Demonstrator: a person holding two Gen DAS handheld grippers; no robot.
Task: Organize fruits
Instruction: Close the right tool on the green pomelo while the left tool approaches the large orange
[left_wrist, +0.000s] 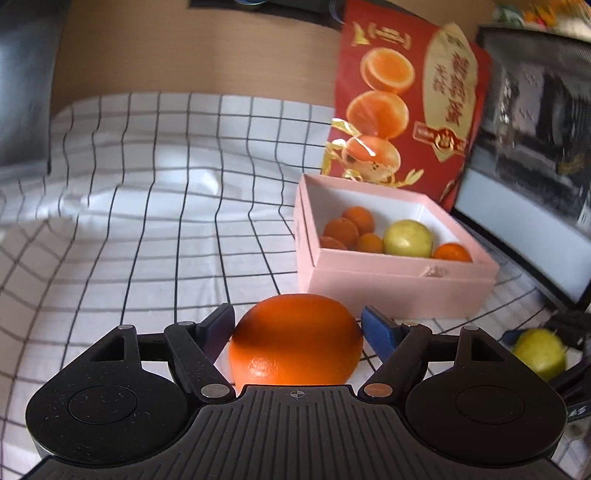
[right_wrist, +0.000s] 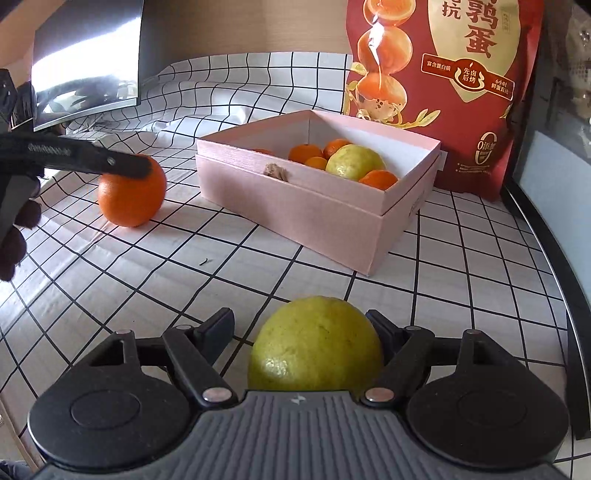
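Pink cardboard box (right_wrist: 332, 206) holds small oranges (right_wrist: 305, 152) and a yellow-green citrus (right_wrist: 354, 161) on the grid-clothed table (right_wrist: 184, 266); left gripper (left_wrist: 297, 325) jaws bracket a big orange (left_wrist: 295, 339), right gripper (right_wrist: 301, 332) jaws stand wide around another yellow-green fruit (right_wrist: 316, 343).

One big orange (right_wrist: 132, 195), two yellow-green fruits (right_wrist: 316, 345), about five small oranges (right_wrist: 305, 152) in one pink box (right_wrist: 317, 218), one red bag (right_wrist: 443, 92)

- My big orange (left_wrist: 295, 339) sits on the checked cloth, left of the pink box (left_wrist: 399, 284).
- My yellow-green citrus (right_wrist: 316, 345) lies nearer, before that open box of small oranges (right_wrist: 304, 152).
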